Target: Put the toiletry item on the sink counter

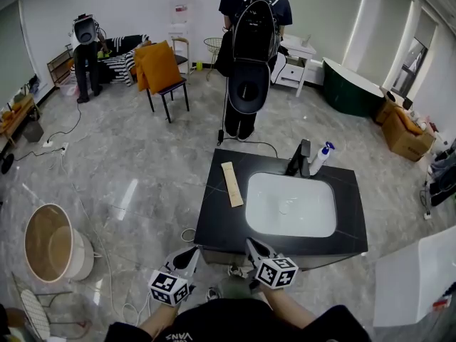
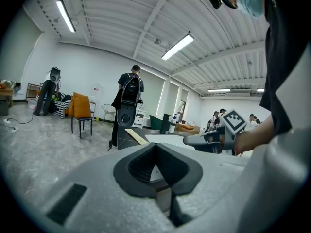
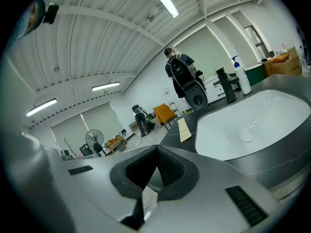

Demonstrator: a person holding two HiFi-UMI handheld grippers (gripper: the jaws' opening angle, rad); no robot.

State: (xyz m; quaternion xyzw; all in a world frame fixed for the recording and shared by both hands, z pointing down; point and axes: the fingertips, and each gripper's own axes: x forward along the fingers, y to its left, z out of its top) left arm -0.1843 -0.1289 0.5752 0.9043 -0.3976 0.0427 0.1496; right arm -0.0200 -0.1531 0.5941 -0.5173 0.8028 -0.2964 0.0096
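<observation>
The left tongs (image 1: 193, 252) and right tongs (image 1: 251, 244) are seen closed and empty before the sink counter (image 1: 214, 226), where the pale toiletry item (image 1: 231, 184) lies beside the basin (image 1: 291, 205), judged best left undisturbed.

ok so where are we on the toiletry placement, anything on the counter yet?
Either done or not begun; the views don't settle which. A flat beige strip lies on the dark counter left of the basin, and a spray bottle stands at the back. In hand: nothing. The left gripper and right gripper are shut and empty, near the counter's front edge.
</observation>
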